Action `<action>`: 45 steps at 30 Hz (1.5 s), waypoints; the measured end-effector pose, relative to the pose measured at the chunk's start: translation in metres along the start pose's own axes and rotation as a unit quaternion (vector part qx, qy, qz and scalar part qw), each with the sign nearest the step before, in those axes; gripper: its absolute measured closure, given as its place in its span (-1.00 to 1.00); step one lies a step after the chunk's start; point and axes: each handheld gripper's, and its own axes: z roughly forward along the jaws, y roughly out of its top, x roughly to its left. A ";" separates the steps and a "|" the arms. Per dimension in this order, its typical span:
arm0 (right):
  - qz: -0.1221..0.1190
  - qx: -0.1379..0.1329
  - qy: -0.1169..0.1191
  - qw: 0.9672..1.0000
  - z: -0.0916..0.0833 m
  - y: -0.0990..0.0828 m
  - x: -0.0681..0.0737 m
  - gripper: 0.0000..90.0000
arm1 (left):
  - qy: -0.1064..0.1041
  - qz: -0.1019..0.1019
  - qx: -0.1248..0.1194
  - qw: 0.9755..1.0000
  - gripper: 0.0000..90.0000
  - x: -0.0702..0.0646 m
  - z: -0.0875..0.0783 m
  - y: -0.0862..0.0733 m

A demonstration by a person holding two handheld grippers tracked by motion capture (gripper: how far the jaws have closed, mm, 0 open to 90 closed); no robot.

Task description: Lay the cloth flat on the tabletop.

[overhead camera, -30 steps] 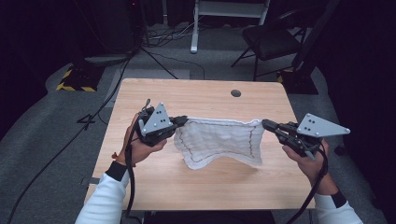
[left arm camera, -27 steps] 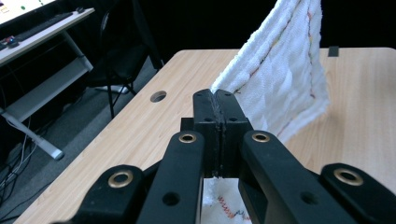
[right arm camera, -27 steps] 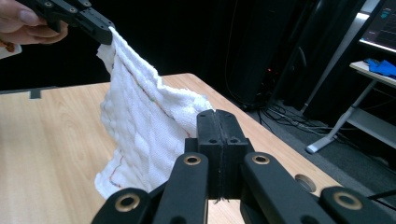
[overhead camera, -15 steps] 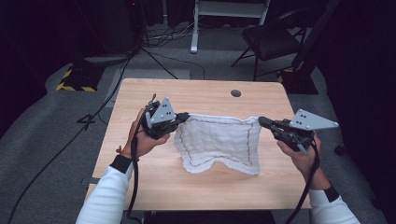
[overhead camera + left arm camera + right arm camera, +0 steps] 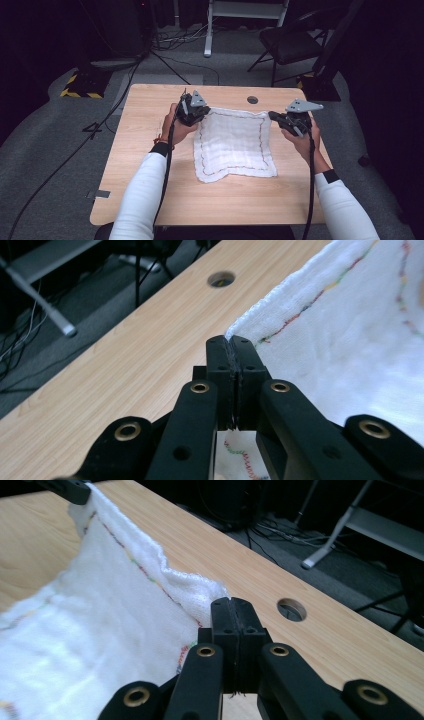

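Cloth: white cloth (image 5: 233, 144) with a multicoloured stitched border, spread on the wooden table (image 5: 145, 165), its near edge rumpled and lying flat, the far edge pulled taut between the 2 grippers.
Left gripper: left gripper (image 5: 201, 111) at the cloth's far-left corner, low over the table; the left gripper view has both black jaws pressed together with the corner (image 5: 235, 335) pinched between them.
Right gripper: right gripper (image 5: 274, 116) at the far-right corner; in the right gripper view its jaws are clamped tight on that corner (image 5: 210, 592), the fabric bunching up just ahead of the tips.
Far edge: runs straight from 1 gripper to the other, lifted a touch off the wood near each pinch.
Table hole: round cable hole (image 5: 252, 100) just beyond the cloth's far edge, nearer the right gripper, apart from the fabric.
Hands: left hand (image 5: 176, 127) and right hand (image 5: 302, 140) wrapped round the gripper bodies, white sleeves coming in from the bottom of the high view.
Background: a dark chair (image 5: 295, 42) on the floor beyond the table.
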 end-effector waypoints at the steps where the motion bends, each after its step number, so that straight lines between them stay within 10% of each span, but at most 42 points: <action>1: 0.005 0.006 -0.001 1.000 0.005 -0.001 -0.003 1.00 | 0.008 -0.003 0.006 1.000 0.94 0.001 0.006 -0.001; 12: 0.014 0.089 -0.068 0.994 0.054 -0.019 -0.028 0.96 | 0.023 -0.026 0.041 0.999 0.86 0.004 0.039 -0.012; 13: 0.029 0.106 -0.090 0.990 0.063 -0.026 -0.033 0.59 | 0.014 -0.023 0.045 0.999 0.81 -0.002 0.041 -0.015; 17: 0.035 0.135 -0.097 0.986 0.069 -0.035 -0.036 0.46 | -0.003 -0.014 0.052 0.999 0.67 -0.011 0.040 -0.021; 19: 0.042 0.139 -0.073 0.987 0.065 -0.043 -0.033 0.14 | -0.012 -0.007 0.062 0.998 0.40 -0.020 0.035 -0.030; 26: 0.011 0.129 -0.008 0.992 0.049 -0.061 -0.012 -0.09 | -0.026 -0.010 0.088 0.996 -0.54 -0.036 0.024 -0.050; 35: -0.015 0.141 0.051 0.989 0.023 -0.090 0.023 -0.13 | -0.097 0.001 0.096 0.991 -0.60 -0.062 0.003 -0.085; 45: -0.046 0.173 0.040 0.983 0.002 -0.113 0.042 -0.21 | -0.121 0.014 0.129 0.984 -0.54 -0.074 -0.010 -0.105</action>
